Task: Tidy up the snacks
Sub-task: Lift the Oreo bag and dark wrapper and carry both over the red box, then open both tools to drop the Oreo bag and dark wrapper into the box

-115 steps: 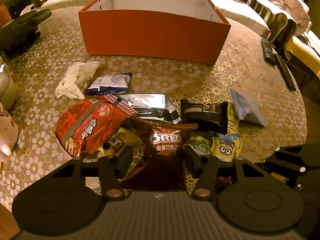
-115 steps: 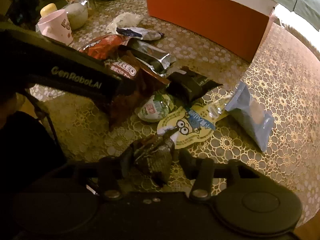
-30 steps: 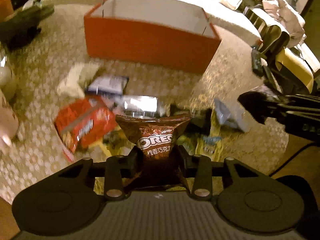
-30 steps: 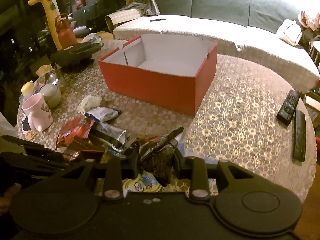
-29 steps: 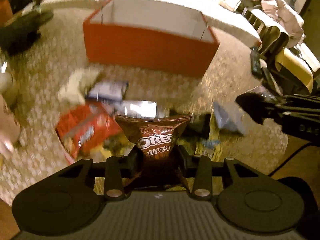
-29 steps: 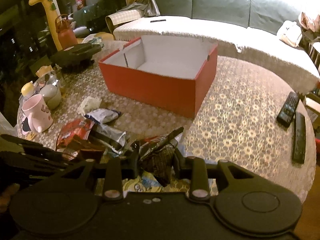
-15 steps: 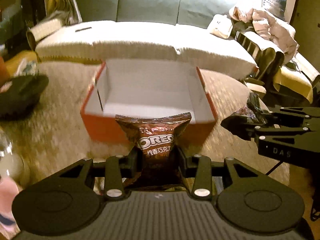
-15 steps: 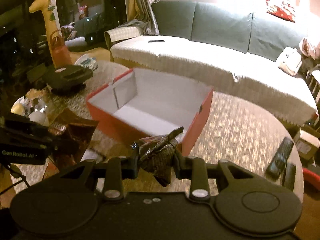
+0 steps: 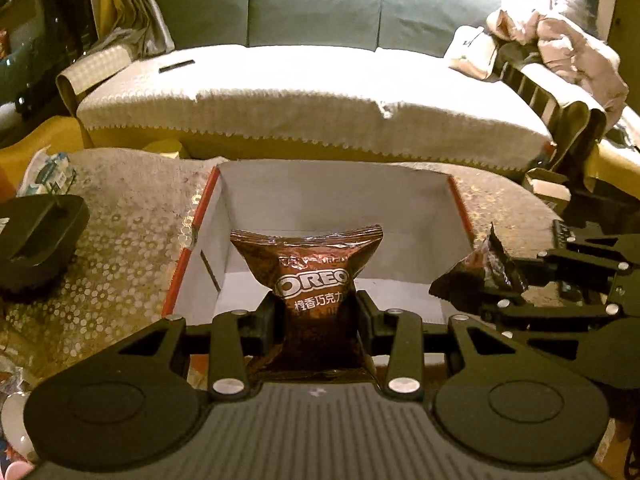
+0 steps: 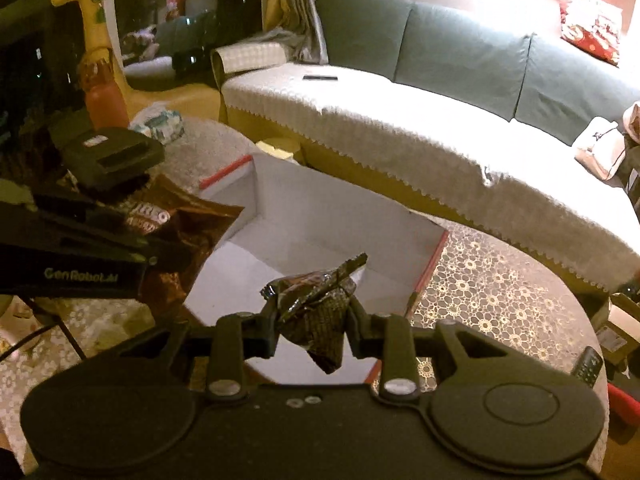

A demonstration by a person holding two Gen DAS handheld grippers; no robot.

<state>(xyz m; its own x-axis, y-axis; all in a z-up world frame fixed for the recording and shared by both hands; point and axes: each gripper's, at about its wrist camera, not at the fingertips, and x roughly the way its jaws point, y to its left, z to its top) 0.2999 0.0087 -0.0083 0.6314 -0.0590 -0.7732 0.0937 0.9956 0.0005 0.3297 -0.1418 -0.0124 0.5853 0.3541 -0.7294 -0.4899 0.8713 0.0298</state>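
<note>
Now both grippers tilt over box point(image 9: 460, 208).

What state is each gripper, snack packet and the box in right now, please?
left gripper: shut on the Oreo packet, above the box.
Oreo packet: sealed, upright, held in the air.
right gripper: shut on the dark crumpled packet.
dark crumpled packet: creased, held over the box.
orange box: open on top, white inside, no snack visible in it yet.
</note>
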